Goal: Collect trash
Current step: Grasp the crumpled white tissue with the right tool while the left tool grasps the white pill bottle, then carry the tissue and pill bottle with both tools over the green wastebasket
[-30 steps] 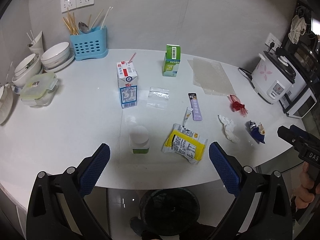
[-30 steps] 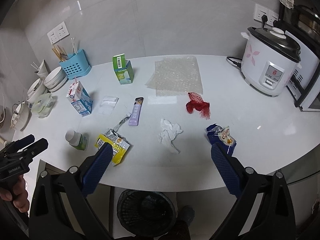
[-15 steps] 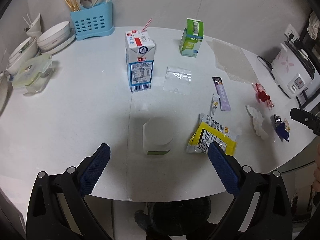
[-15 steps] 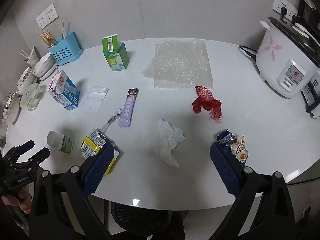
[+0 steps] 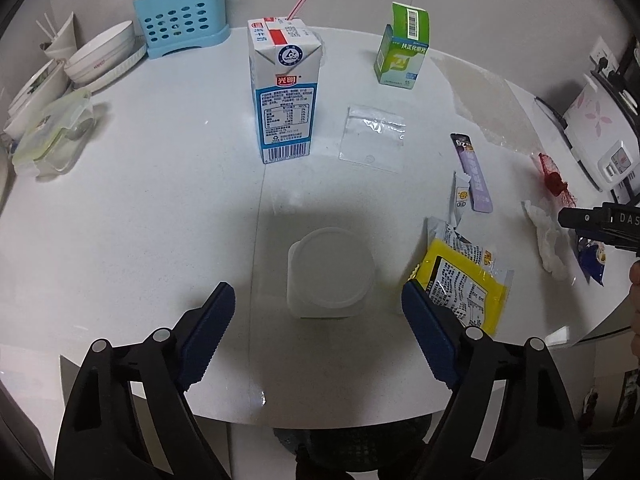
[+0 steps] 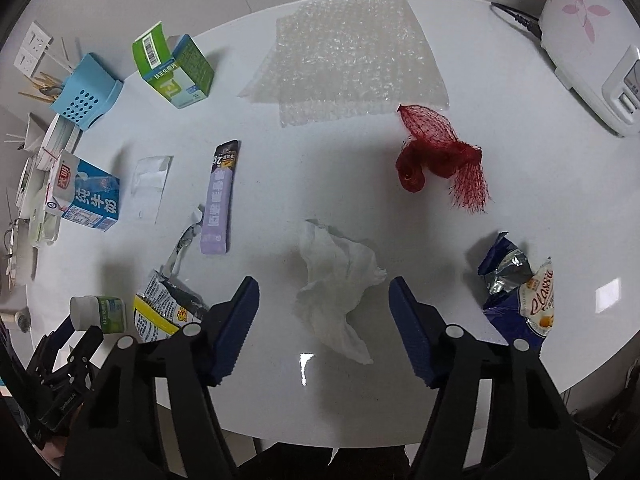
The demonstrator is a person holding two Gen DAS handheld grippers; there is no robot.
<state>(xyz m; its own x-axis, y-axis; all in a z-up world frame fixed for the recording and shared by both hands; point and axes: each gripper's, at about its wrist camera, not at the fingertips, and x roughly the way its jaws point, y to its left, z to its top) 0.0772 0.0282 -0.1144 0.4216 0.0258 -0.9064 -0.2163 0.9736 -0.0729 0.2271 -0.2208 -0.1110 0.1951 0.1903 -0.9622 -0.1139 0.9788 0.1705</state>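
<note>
While both grippers' jaws have just been narrowing, nothing held, the right gripper point(image 6: 322, 312) straddles the crumpled tissue point(image 6: 336, 280), soft and light: pinch its bunched middle. The left gripper point(image 5: 318, 312) flanks the small white-capped bottle point(image 5: 330, 274) on the worktop point(image 5: 160, 200): rigid, slippery; grip its sides.

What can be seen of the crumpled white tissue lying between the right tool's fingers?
The crumpled white tissue is thin, soft paper, bunched into folds with a tail trailing toward the table's near edge. It lies loose on the white tabletop, touching no other litter. The right tool straddles it, pads not yet touching it.
</note>
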